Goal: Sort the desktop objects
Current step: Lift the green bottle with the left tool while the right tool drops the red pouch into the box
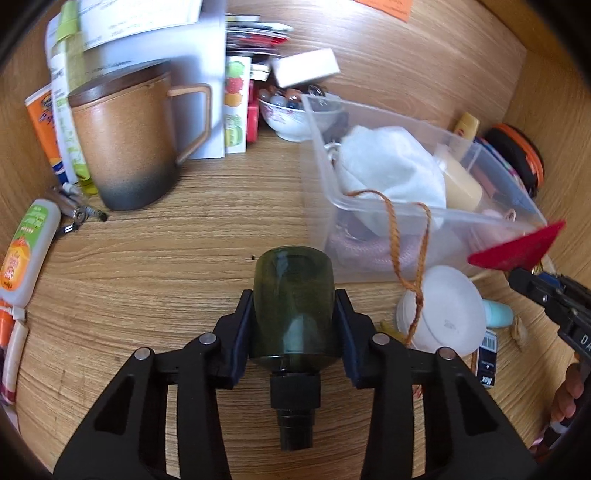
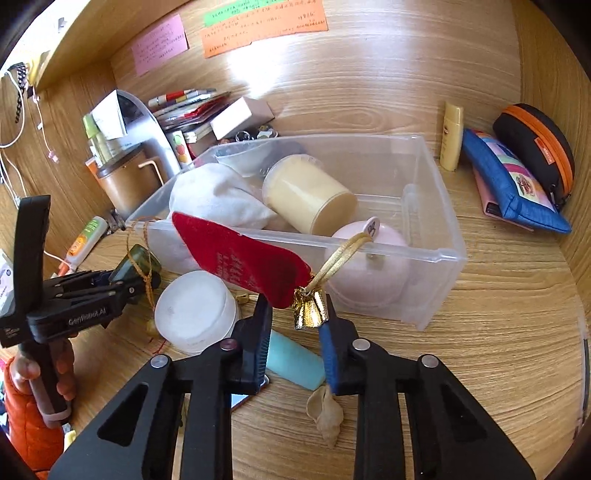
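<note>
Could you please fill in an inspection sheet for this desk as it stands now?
Surface: wooden desk, crowded.
Job's things: dark green bottle; red tag with gold bell; clear plastic bin holding a white cloth and a cream jar.
Clutter: brown lidded mug, white round jar, seashell, blue pouch.
Grippers: left gripper shut on the bottle; right gripper shut on the bell.
Cables: white cords on the left wall.
Surroundings: wooden back panel with sticky notes.

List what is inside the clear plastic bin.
Inside the clear plastic bin: a white cloth bundle, a cream-yellow lidded cup on its side, a pink round object. Whatever lies beneath the cloth is covered.
</note>
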A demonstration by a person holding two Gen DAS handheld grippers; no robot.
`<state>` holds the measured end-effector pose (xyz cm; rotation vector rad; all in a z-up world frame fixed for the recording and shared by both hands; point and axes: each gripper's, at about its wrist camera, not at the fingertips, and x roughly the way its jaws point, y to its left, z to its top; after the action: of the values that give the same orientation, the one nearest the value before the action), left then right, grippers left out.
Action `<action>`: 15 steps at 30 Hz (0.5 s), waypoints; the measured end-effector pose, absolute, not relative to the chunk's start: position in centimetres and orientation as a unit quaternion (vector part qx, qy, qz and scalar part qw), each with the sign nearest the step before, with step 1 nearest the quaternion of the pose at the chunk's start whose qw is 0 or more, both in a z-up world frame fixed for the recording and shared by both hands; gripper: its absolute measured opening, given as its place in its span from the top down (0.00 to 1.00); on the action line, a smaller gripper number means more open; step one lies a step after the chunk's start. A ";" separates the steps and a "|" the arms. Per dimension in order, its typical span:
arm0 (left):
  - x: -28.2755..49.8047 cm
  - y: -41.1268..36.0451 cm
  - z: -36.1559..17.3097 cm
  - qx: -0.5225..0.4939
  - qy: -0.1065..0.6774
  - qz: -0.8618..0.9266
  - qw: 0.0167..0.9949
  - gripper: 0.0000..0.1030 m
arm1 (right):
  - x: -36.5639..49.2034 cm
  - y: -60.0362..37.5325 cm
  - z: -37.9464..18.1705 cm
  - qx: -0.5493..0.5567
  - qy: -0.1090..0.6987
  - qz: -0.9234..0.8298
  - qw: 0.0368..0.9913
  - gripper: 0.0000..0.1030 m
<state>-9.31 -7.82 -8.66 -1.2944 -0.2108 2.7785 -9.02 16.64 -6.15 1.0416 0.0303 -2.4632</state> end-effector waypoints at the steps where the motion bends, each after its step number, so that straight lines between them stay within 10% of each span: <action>1: -9.3 -8.2 -8.7 -0.420 -0.075 0.904 0.028 0.60 | -8.9 16.7 -6.0 0.376 0.011 -0.897 0.231 0.79; 15: -7.5 -9.2 -7.5 -0.395 -0.084 0.915 0.002 0.60 | -8.2 18.1 -3.7 0.345 0.002 -0.907 0.240 0.80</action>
<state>-7.55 -9.25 -7.45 -1.2376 -0.2635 2.8701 -8.18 18.15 -3.67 0.9444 0.0051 -2.4838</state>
